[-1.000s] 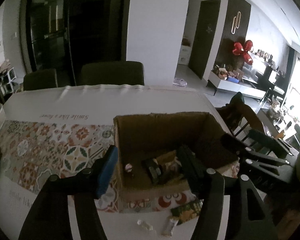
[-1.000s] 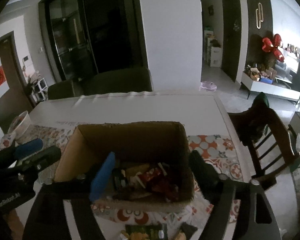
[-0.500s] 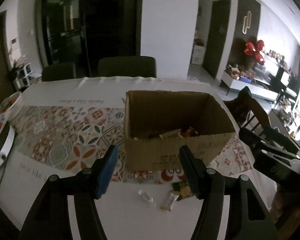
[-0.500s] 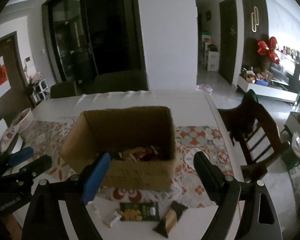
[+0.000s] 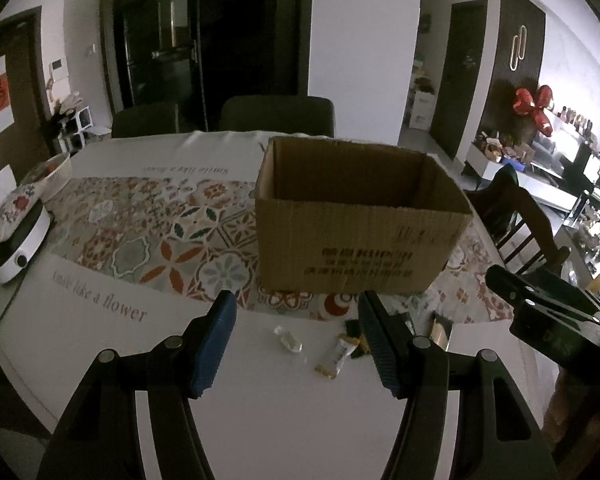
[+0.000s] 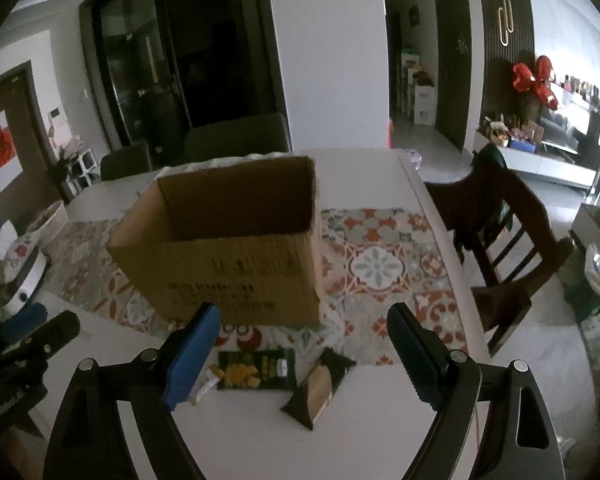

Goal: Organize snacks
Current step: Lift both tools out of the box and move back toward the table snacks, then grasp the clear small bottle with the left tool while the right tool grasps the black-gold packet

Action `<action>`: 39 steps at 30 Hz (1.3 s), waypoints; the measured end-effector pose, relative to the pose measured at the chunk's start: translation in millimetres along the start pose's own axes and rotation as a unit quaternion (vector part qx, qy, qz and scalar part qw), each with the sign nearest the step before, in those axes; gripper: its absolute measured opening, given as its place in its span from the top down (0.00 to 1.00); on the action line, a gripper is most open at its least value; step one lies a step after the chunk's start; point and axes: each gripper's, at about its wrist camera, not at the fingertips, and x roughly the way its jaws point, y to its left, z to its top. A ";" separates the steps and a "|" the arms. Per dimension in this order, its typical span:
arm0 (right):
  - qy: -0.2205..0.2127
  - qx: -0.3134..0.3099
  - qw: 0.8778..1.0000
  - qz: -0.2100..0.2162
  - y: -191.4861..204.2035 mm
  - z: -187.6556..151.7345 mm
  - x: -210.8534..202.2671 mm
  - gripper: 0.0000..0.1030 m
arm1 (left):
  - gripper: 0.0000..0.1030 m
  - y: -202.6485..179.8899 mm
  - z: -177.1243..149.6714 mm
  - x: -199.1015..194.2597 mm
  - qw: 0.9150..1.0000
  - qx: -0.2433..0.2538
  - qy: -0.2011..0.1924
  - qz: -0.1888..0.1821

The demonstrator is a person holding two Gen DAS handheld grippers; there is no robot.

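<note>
An open cardboard box (image 5: 360, 220) (image 6: 228, 248) stands on the patterned runner; its inside is hidden from here. On the white cloth in front of it lie loose snacks: a clear-wrapped candy (image 5: 288, 338), a white bar (image 5: 338, 356) (image 6: 204, 388), a green packet (image 6: 256, 370) and a brown-and-black packet (image 6: 320, 384) (image 5: 440, 330). My left gripper (image 5: 296, 344) hovers open above the candy and bar, holding nothing. My right gripper (image 6: 304, 354) is open wide above the green and brown packets, also empty. Each gripper shows at the edge of the other's view.
A white round appliance (image 5: 16, 248) and a bowl (image 5: 56, 168) sit at the table's left end. Dark chairs (image 5: 276, 114) line the far side. A wooden chair (image 6: 496, 232) stands off the right edge. The patterned runner (image 5: 140, 232) crosses the table.
Both grippers have drawn back from above the box and sunk lower. The box's contents have dropped out of sight, and the loose snacks in front now lie between the fingers' lines of view.
</note>
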 end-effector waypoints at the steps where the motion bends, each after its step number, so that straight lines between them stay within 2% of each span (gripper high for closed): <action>1: 0.004 0.003 1.000 -0.004 -0.9 -1.8 0.9 0.17 | 0.39 0.5 -2.4 2.0 1.000 0.002 0.003 0.003; 5: 0.009 -0.001 1.000 -0.018 0.7 -11.1 4.4 0.17 | 0.40 3.9 -10.2 9.6 1.000 0.009 0.004 0.004; 18: 0.063 0.040 0.995 -0.060 1.7 -46.3 39.6 0.18 | 0.42 15.2 -30.7 67.2 0.997 0.023 0.073 -0.032; 29: 0.105 0.066 0.989 -0.077 -4.5 -68.2 79.6 0.33 | 0.47 13.9 -43.8 114.2 0.993 0.025 0.109 -0.035; 39: 0.122 0.084 0.985 -0.085 -8.2 -70.3 104.0 0.40 | 0.55 16.4 -48.7 146.7 0.989 0.004 0.143 -0.032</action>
